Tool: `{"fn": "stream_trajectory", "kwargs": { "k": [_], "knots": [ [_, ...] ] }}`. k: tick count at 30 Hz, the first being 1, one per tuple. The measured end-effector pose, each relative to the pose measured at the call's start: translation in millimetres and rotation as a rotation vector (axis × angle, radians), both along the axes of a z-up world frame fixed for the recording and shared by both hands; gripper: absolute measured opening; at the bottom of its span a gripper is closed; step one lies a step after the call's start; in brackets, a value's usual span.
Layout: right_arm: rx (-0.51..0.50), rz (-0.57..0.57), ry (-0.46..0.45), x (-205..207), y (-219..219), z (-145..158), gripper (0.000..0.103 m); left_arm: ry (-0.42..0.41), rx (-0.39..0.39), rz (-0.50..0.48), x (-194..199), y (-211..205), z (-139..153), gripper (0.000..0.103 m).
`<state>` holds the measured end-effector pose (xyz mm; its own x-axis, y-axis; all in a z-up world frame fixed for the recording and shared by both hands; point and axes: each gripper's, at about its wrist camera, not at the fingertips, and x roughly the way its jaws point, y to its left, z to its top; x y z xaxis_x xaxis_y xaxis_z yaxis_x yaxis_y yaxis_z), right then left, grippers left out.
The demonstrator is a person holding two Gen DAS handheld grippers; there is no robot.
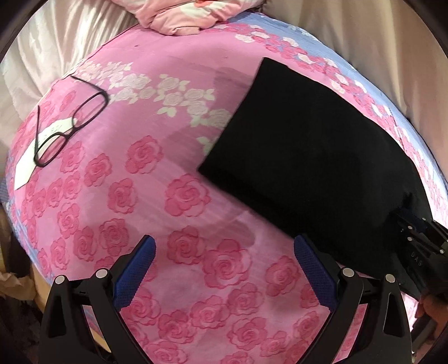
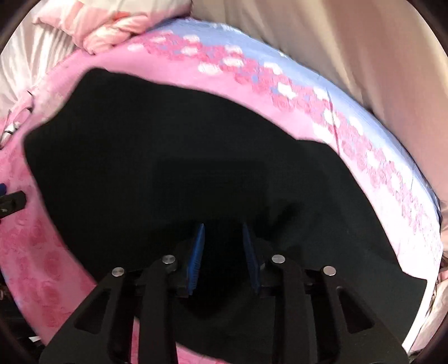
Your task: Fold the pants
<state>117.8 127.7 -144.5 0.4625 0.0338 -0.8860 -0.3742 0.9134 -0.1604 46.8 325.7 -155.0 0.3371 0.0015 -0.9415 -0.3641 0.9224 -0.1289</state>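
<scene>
Black pants [image 1: 302,156] lie folded into a flat rectangle on a pink rose-print bedspread [image 1: 168,168]. My left gripper [image 1: 224,246] is open and empty over the bedspread, just left of the pants' near corner. In the right wrist view the pants [image 2: 168,156] fill the middle. My right gripper [image 2: 222,232] is narrowed onto a raised fold of the black fabric at the pants' near edge. It also shows at the right edge of the left wrist view [image 1: 420,240].
Black-framed glasses [image 1: 70,126] lie on a white paper slip [image 1: 30,159] at the left of the bed. A bundled pink quilt [image 1: 182,14] sits at the far end. Cream curtains [image 2: 350,56] hang behind and to the right.
</scene>
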Motion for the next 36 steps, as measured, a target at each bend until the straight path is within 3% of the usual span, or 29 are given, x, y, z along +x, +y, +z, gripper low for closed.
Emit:
{"fn": "stream_trajectory", "kwargs": {
  "k": [3, 5, 8, 13, 19, 24, 26, 29, 30, 36],
  "knots": [
    [0.056, 0.033, -0.116, -17.8, 11.4, 46.5, 0.089, -0.027, -0.002, 0.023, -8.5, 13.5, 5.9, 0.098],
    [0.065, 0.158, -0.171, -28.6, 45.0, 67.6, 0.091, -0.039, -0.017, 0.045, -15.2, 23.4, 5.8, 0.098],
    [0.0, 0.361, -0.213, -38.4, 110.5, 64.3, 0.091, -0.037, -0.031, 0.09, -29.0, 38.6, 1.5, 0.098],
    [-0.144, 0.566, -0.2, -42.1, 195.7, 18.5, 0.087, -0.015, -0.004, 0.144, -49.9, 53.1, -1.5, 0.098],
    [-0.247, 0.622, -0.166, -47.2, 229.2, -21.7, 0.077, 0.001, 0.075, 0.203, -83.6, 80.8, 0.6, 0.098],
    [-0.11, 0.538, -0.091, -30.3, 220.2, -28.3, 0.076, -0.001, 0.069, 0.276, -99.6, 105.8, 2.4, 0.098],
    [-0.067, 0.528, -0.054, -25.3, 217.6, -29.6, 0.071, -0.001, 0.072, 0.286, -101.6, 110.9, 3.1, 0.098],
    [-0.024, 0.501, -0.028, -22.0, 210.8, -21.5, 0.04, -0.009, 0.077, 0.278, -98.3, 111.2, 8.8, 0.098],
    [0.01, 0.469, -0.013, -17.0, 203.6, -15.6, 0.022, -0.015, 0.083, 0.27, -94.7, 108.9, 12.2, 0.098],
    [0.27, 0.246, 0.049, 15.4, 128.6, 33.5, 0.016, -0.062, 0.119, 0.183, -69.2, 81.0, 36.9, 0.098]
  ]
}}
